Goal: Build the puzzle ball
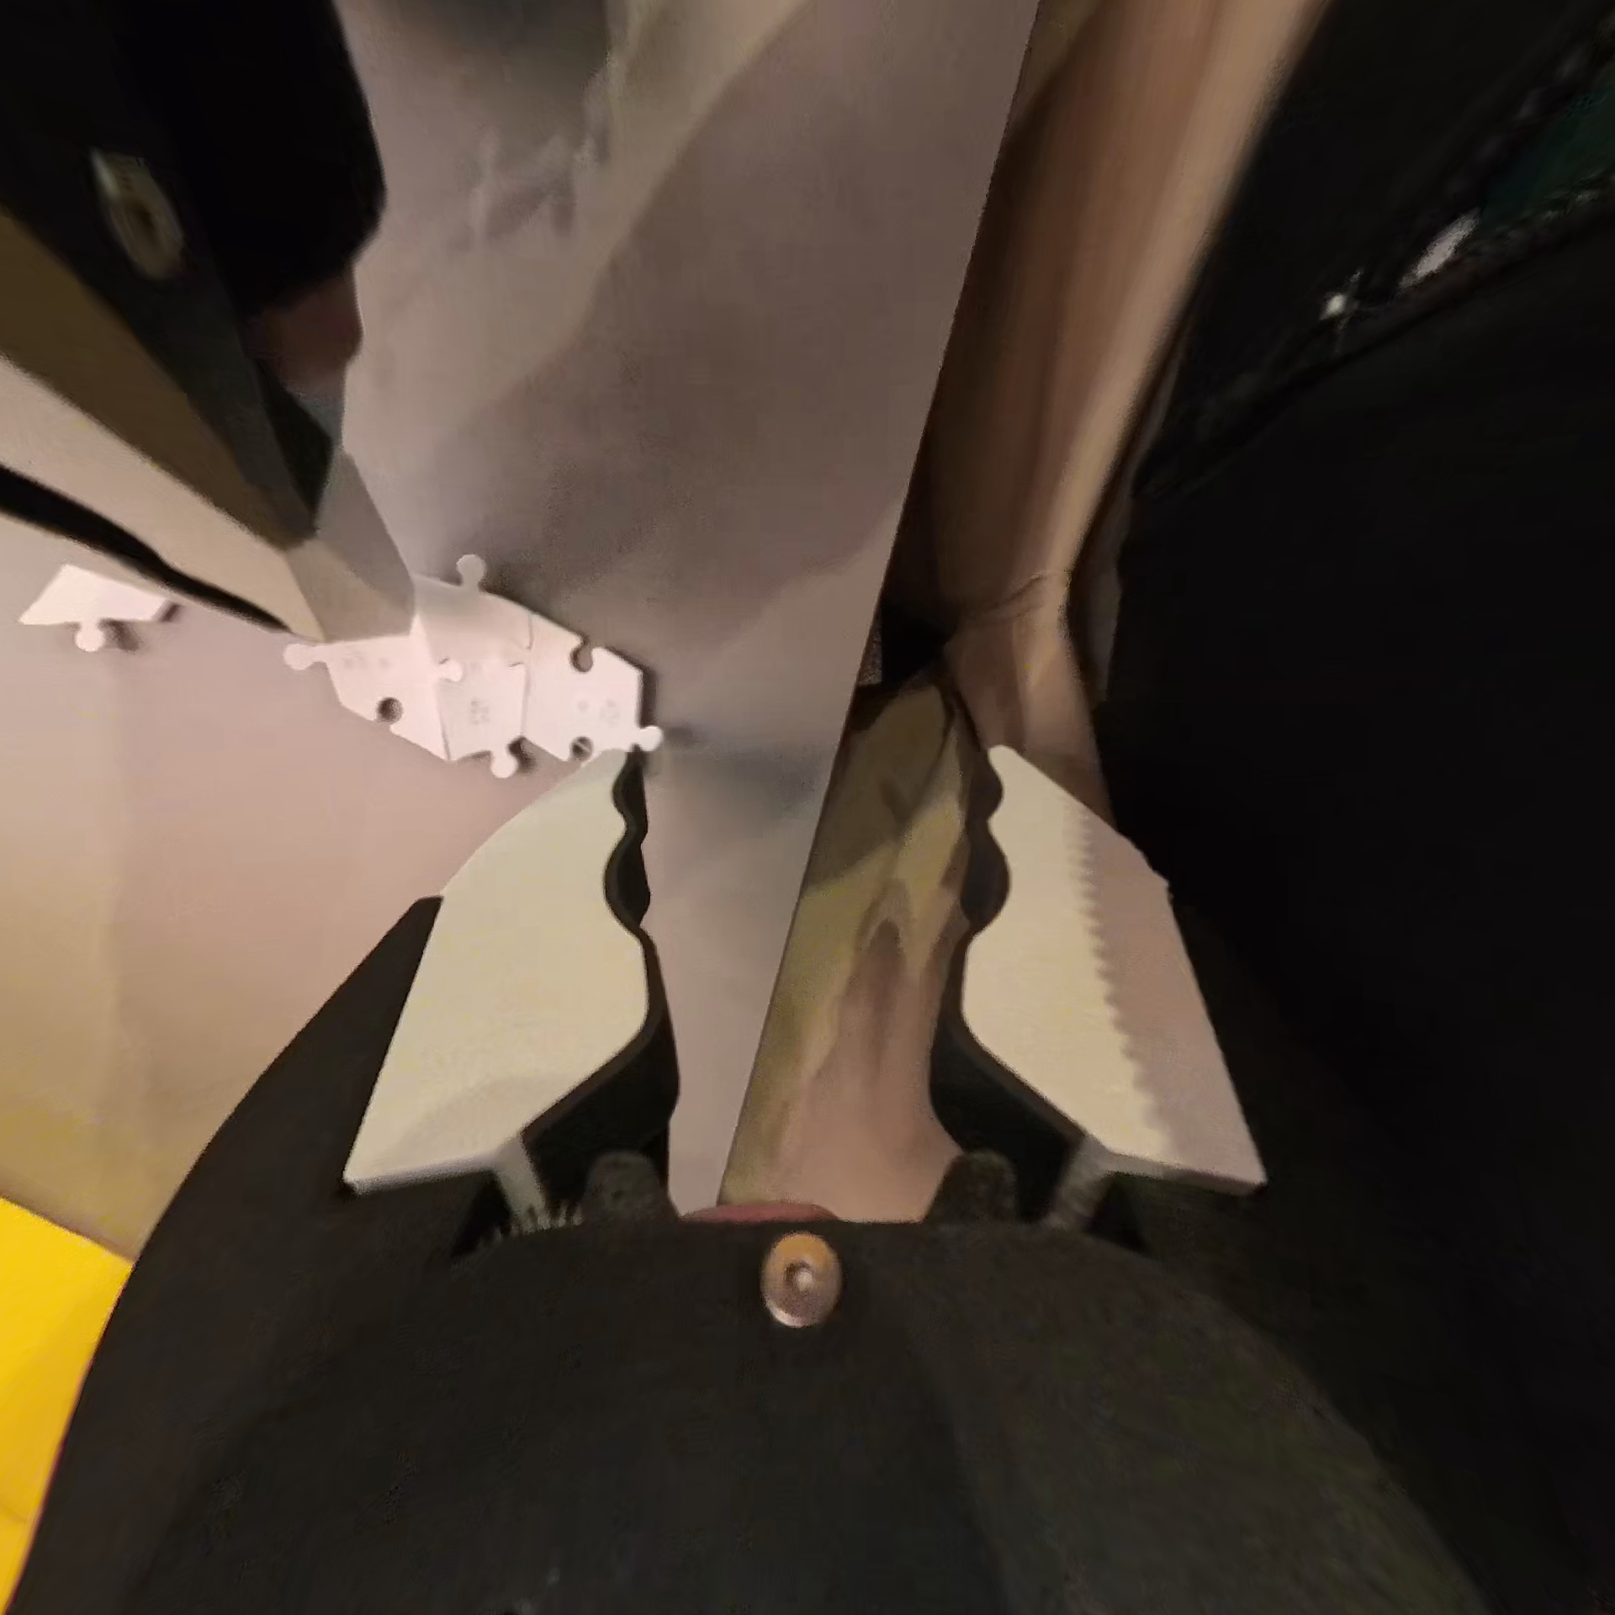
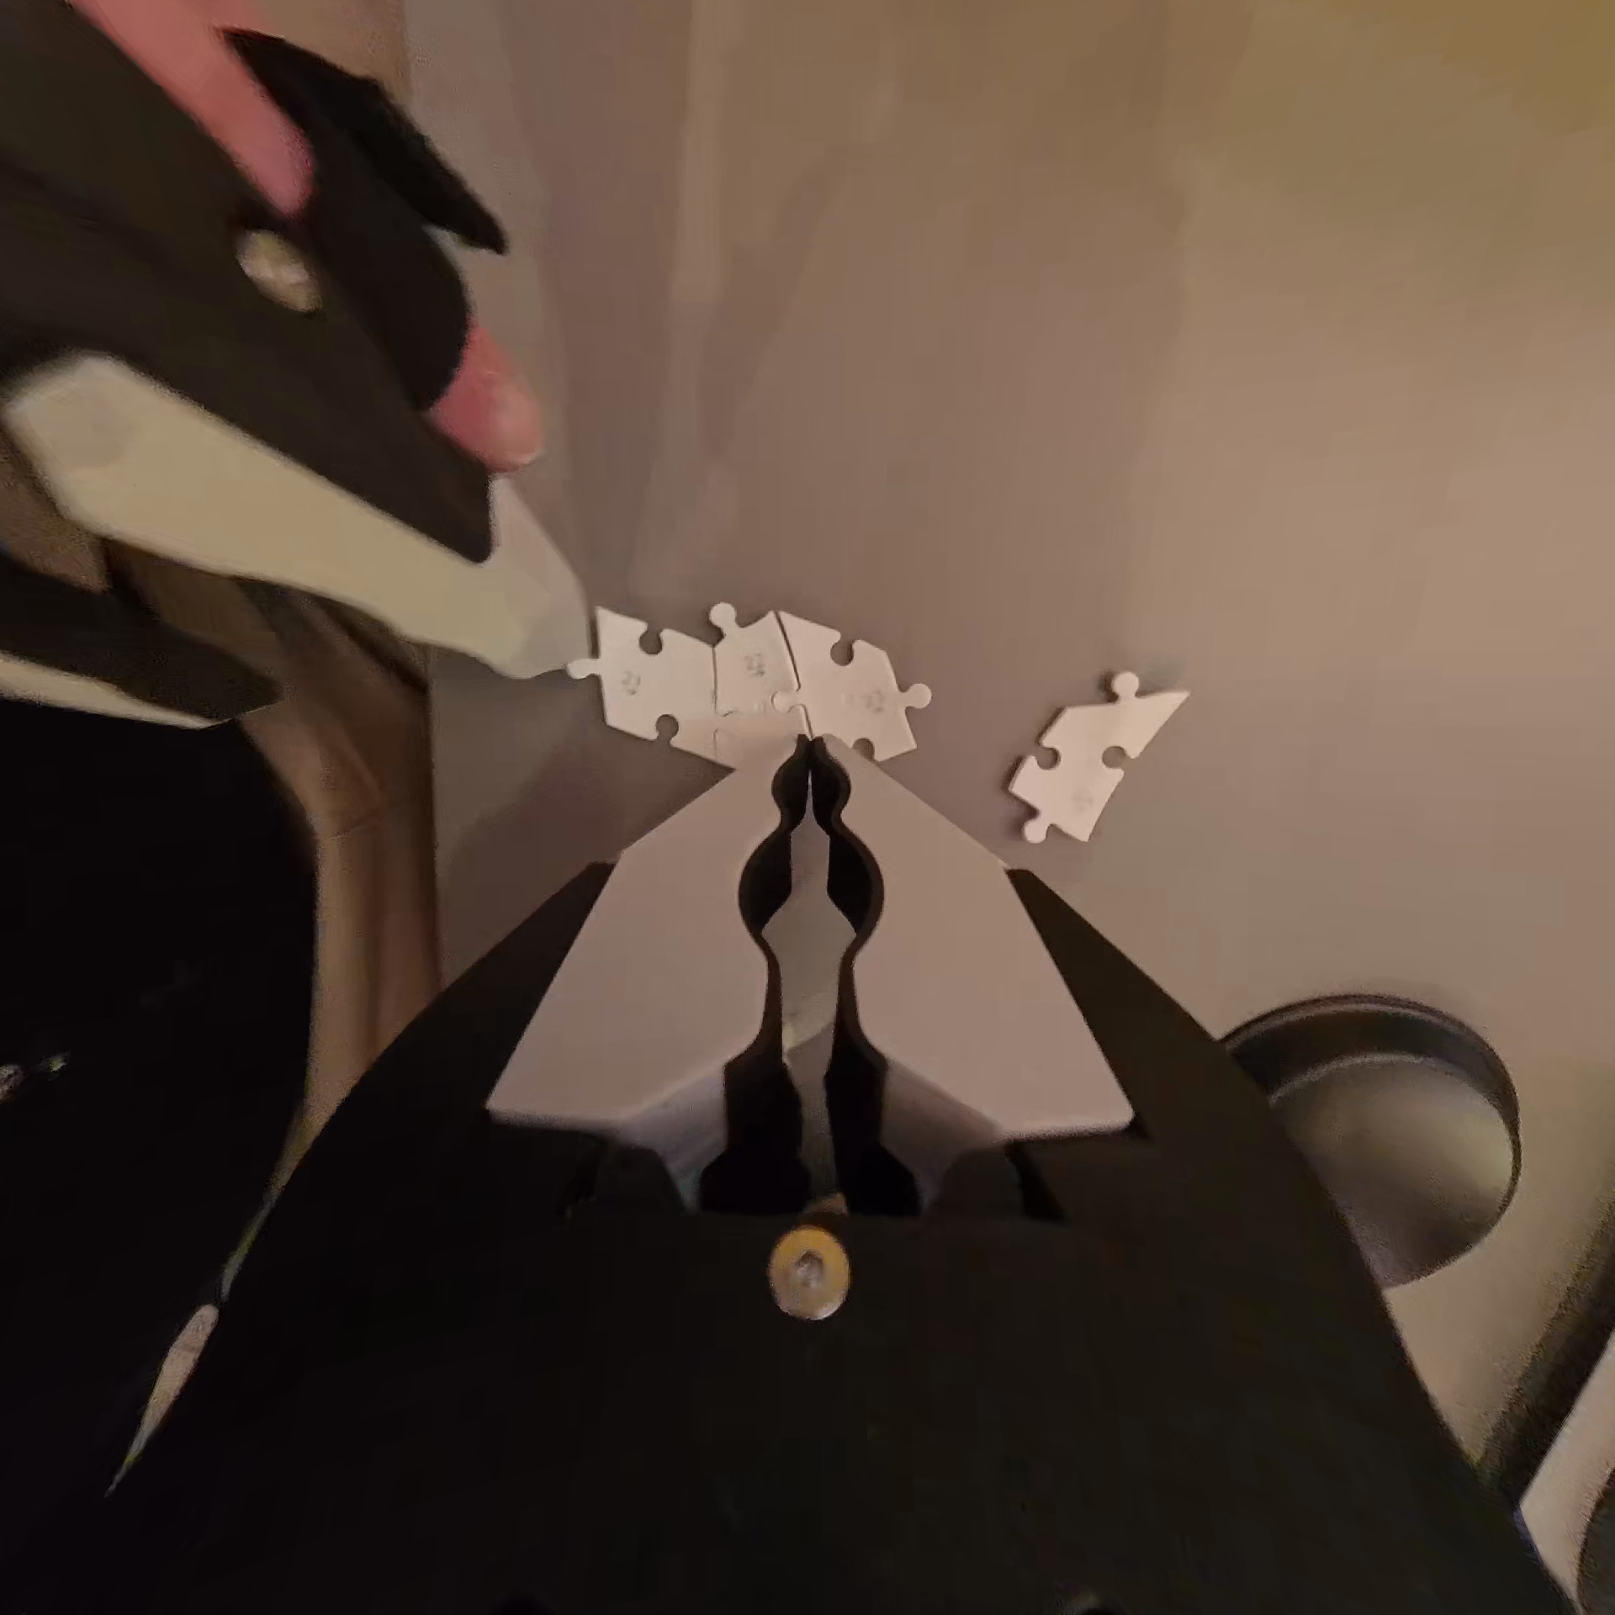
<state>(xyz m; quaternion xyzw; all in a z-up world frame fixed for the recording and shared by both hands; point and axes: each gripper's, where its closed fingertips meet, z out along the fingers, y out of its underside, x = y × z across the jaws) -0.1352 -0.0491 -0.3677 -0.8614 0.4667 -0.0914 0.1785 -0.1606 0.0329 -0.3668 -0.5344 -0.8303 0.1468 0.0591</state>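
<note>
Lying white on the grey table [image 2: 1136, 393], the joined puzzle pieces [image 2: 752, 690] form a small curved cluster near the table's middle, several interlocked with knobs and sockets showing along the edges. Starting at the left of the right wrist view, the left gripper [image 2: 559, 647] comes in from the upper left, a person's fingertips [image 2: 489, 402] showing beside its black body; one pale finger tip touches or nearly touches the knob on the cluster's left end. In its own wrist view the left gripper [image 1: 808, 769] has its fingers spread well apart with nothing between them, its left fingertip [image 1: 612, 778] just beside the cluster [image 1: 489, 690] and its right one out past the table edge. Moving on toward the centre, the right gripper [image 2: 811, 743] has its tips pinched together on the near edge of the cluster, the black pads meeting at the very end; the left wrist view shows that same gripper [image 1: 367, 594] bearing on the cluster from the far side. Further right, a single loose piece [image 2: 1092, 760] lies flat on the table, well apart from the cluster; it also shows at the left wrist view's left edge [image 1: 92, 607]. At the lower right a round dark recess [image 2: 1389, 1127] sits in the tabletop, blurred.
</note>
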